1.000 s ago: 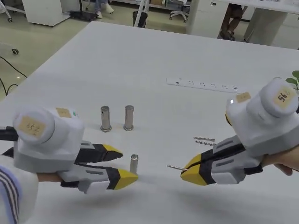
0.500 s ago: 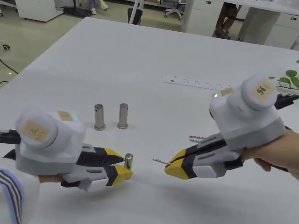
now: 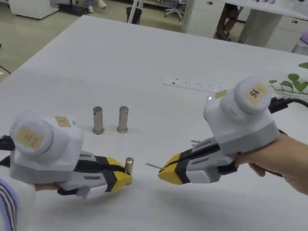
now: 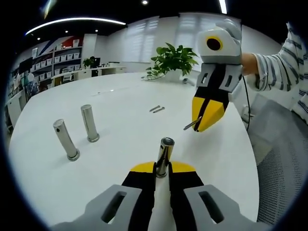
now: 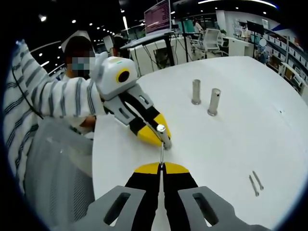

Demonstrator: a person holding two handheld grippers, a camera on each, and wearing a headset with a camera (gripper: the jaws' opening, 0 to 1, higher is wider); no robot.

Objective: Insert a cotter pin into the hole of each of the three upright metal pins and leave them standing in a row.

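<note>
Cotter pin [image 3: 153,166], a thin silvery wire piece, sticks out level from the yellow tips of the right gripper [image 3: 163,174]. Those jaws are clenched tight on its back end: the right gripper view shows them pressed together with the wire running straight ahead from between them. Its free tip aims at the short grey metal pin [image 3: 129,165] opposite, and the head view shows a clear gap between the two, no contact.

That short grey metal pin is pinched in the left gripper [image 3: 121,175], jaws closed on its lower half, rounded top poking up above the yellow tips. In the left gripper view it leans a touch to the right. Whether its base rests on the white table [image 3: 144,62] I can't tell, because the jaws hide it. Both grippers hang low over the near part of the table, tips facing each other, close but apart.

Beyond the left gripper, a second grey metal pin [image 3: 98,120] and a third grey metal pin [image 3: 123,119] stand upright side by side, near each other, not touching. The left gripper view shows a cross-hole near the top of one. Over on the right gripper's side, two spare cotter pins [image 5: 255,182] lie flat on the table, just beside one another. Farther back lies a long white power strip [image 3: 192,85], and a green leafy plant [image 3: 291,83] peeks in at the far right edge.
</note>
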